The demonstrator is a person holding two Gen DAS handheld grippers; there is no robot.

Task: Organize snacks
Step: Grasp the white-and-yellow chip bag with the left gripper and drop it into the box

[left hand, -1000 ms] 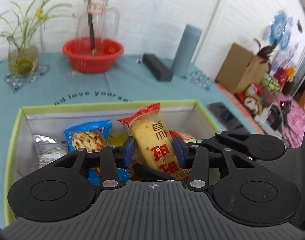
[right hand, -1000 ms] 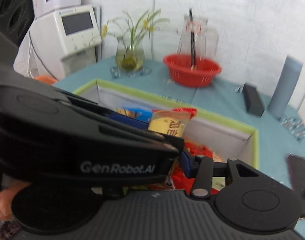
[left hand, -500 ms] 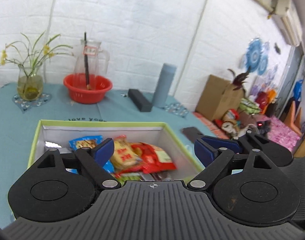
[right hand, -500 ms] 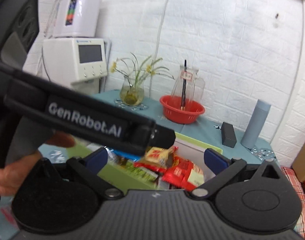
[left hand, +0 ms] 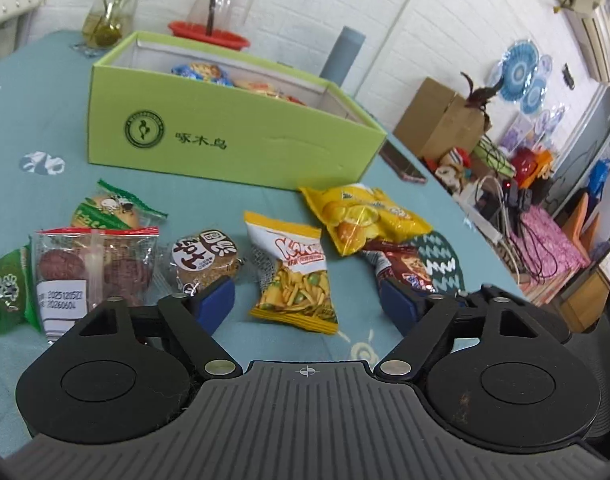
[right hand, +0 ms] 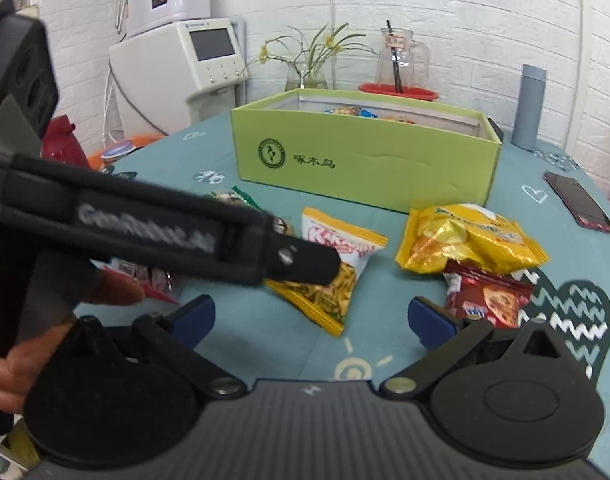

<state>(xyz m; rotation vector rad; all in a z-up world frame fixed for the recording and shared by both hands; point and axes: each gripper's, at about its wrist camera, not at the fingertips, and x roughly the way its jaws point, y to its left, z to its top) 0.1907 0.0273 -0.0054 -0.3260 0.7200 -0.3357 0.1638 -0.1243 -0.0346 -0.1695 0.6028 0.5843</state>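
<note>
A green box [left hand: 233, 136] with snacks inside stands on the teal table; it also shows in the right wrist view [right hand: 365, 160]. Loose snacks lie in front of it: a yellow-white KAKA bag [left hand: 293, 276], a yellow chip bag [left hand: 361, 216], a dark red cookie pack [left hand: 405, 268], a round cake [left hand: 205, 258], a clear pack of brown cakes [left hand: 93, 268] and green packs [left hand: 113, 212]. My left gripper [left hand: 307, 304] is open and empty, just above the KAKA bag. My right gripper [right hand: 311, 318] is open and empty, near the KAKA bag [right hand: 337, 276] and cookie pack [right hand: 489, 296].
A flower vase [right hand: 309, 68], glass jug in a red basket [right hand: 399, 84], grey bottle [right hand: 531, 104] and phone [right hand: 579, 204] sit around the box. A white machine [right hand: 185, 64] stands left. The left gripper's body [right hand: 145, 236] crosses the right wrist view.
My left gripper let go of the yellow snack in the box. Both grippers opened and pulled back from the box to low over the loose snacks in front of it.
</note>
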